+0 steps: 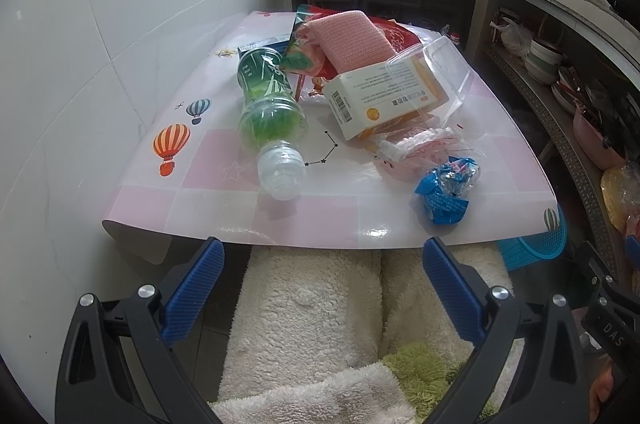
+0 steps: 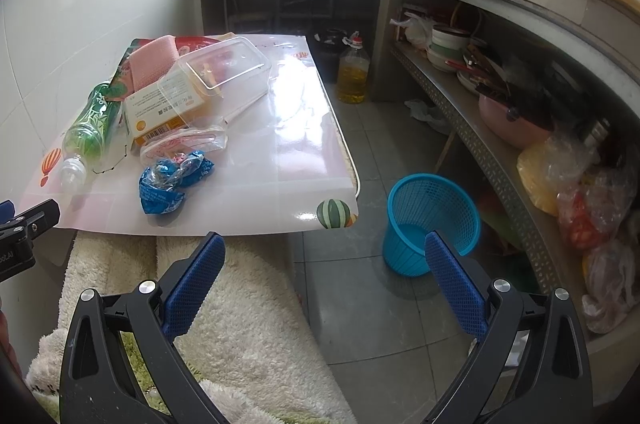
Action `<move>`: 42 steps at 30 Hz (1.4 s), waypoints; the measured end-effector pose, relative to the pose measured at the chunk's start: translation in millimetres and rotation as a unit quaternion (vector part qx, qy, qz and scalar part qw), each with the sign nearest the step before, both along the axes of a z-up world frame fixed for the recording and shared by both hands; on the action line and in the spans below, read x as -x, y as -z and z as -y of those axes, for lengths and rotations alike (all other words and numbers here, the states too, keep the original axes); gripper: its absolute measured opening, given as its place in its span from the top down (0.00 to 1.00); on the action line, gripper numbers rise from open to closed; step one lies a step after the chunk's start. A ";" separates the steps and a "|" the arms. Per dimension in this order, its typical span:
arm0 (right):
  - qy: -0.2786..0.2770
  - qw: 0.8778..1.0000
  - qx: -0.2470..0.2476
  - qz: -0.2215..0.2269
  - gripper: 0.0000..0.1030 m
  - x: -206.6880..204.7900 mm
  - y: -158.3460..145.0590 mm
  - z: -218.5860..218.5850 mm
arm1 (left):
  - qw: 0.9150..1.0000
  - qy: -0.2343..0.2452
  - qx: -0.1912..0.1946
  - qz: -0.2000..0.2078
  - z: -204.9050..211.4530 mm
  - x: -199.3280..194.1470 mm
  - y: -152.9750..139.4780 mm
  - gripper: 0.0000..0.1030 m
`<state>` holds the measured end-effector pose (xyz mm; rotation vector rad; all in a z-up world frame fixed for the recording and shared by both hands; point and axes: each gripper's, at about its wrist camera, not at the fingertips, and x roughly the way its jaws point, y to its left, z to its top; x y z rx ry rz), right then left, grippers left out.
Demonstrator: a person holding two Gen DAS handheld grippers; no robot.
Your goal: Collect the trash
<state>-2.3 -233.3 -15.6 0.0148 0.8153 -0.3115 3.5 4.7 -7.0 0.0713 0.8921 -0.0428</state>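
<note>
Both claws hang low over a fluffy cream blanket [image 1: 304,308], short of the table's near edge: the left gripper [image 1: 320,288] and the right gripper [image 2: 326,284] each have their blue-padded fingers spread wide with nothing between them. Ahead of the left one, the little table [image 1: 224,200] wears a glossy pink-checked cover printed with hot-air balloons, and the trash is heaped on its left and far side. A green plastic bottle [image 1: 268,104] lies on its side with the clear cap end pointing toward the near edge. Just beside it sits a white and orange carton [image 1: 372,96], tilted, with a clear plastic box [image 1: 436,64] resting over its far end. Behind those, a pink knitted cloth [image 1: 352,40] is draped on some red snack wrappers [image 1: 304,48]. Nearer the edge, a crumpled blue wrapper [image 1: 446,190] lies touching a clear pink-printed bag [image 1: 416,150]. Off the table's right corner, a blue mesh basket [image 2: 432,220] stands upright on the grey tiled floor, apparently empty, with the right claw's right finger just in front of it
</note>
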 end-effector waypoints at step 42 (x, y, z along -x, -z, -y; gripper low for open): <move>-0.008 1.000 -0.026 -0.006 0.07 -14.4 11.1 4.5 | 1.000 -0.010 -0.020 -0.022 5.7 -12.6 9.7 0.05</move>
